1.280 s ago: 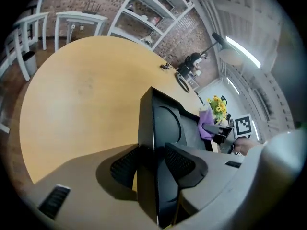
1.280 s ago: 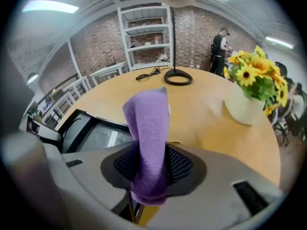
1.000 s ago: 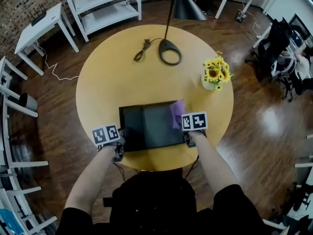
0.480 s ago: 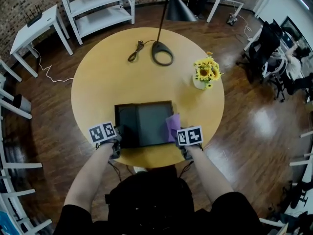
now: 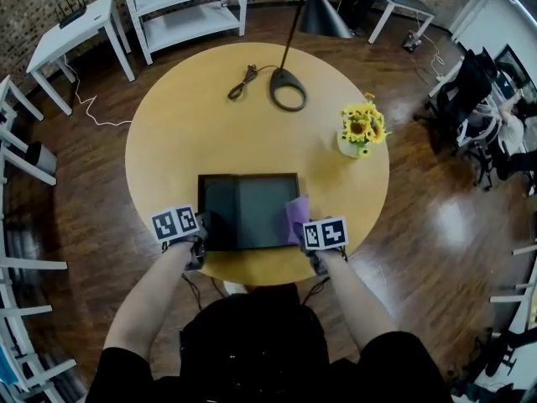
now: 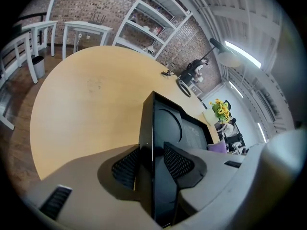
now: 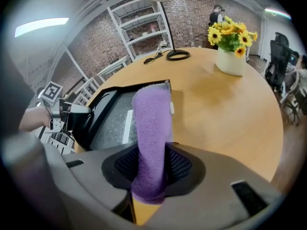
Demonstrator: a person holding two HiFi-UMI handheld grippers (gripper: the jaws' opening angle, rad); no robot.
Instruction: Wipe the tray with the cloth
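**Tray pinned at left, cloth poised at right rim**

- Black rectangular shallow tray (image 5: 243, 212) sits at the 6 o'clock edge of the round yellow wooden table (image 5: 185, 124), close to me. Its floor is bare and dark.
- Left gripper (image 5: 203, 240) is at the tray's 8 o'clock corner. In the left gripper view the thin left wall stands on edge between the ribbed pads, 1 outside and 1 inside, and the jaws are narrow and clamped on it. They have just nipped in a little.
- Right gripper (image 7: 152, 164) holds the purple fleecy cloth (image 7: 151, 123), bunched into 1 thick roll. Its jaws have just been closing on that roll and stand fairly wide around its bulk. The free end drapes over the tray's 3 o'clock rim.
- From the head view the cloth (image 5: 296, 217) lies at the tray's 4 o'clock corner, so I judge little or none of the floor is wiped from here.

Handling, my judgement:
- Tray: stiff, thin-walled, probably light, with a smooth base that may skate on the tabletop. The rim is the only good purchase; hold it low at the corner, as it is now.
- Cloth: soft, limp, light, grippy nap, not fragile. Pinch the folded bulk and leave a tail to drag flat. A pinch too near the end risks it pulling free.
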